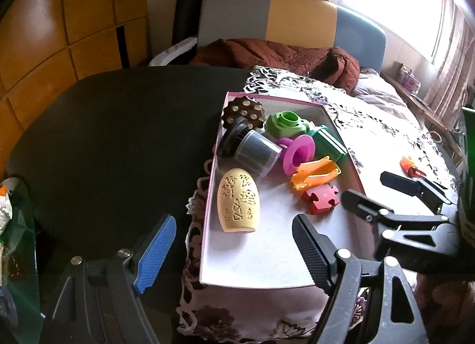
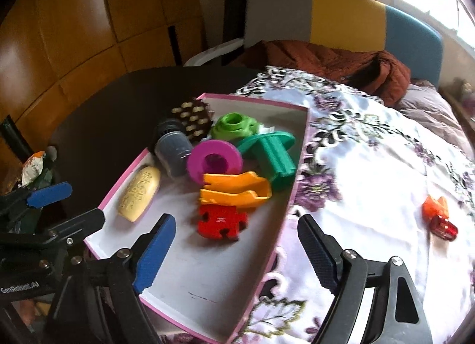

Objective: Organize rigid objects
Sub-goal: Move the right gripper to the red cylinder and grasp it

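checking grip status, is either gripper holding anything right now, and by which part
Nothing is held. The left gripper and right gripper are both open and empty.

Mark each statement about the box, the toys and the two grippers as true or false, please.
1. The red puzzle piece lies inside the pink-edged box. True.
2. The right gripper holds the puzzle piece. False: its jaws are open and empty.
3. An orange and red toy lies on the floral cloth, outside the box. True.
4. The beige oval piece stands upright. False: it lies on its side.
5. The left gripper is shut. False: it is open.
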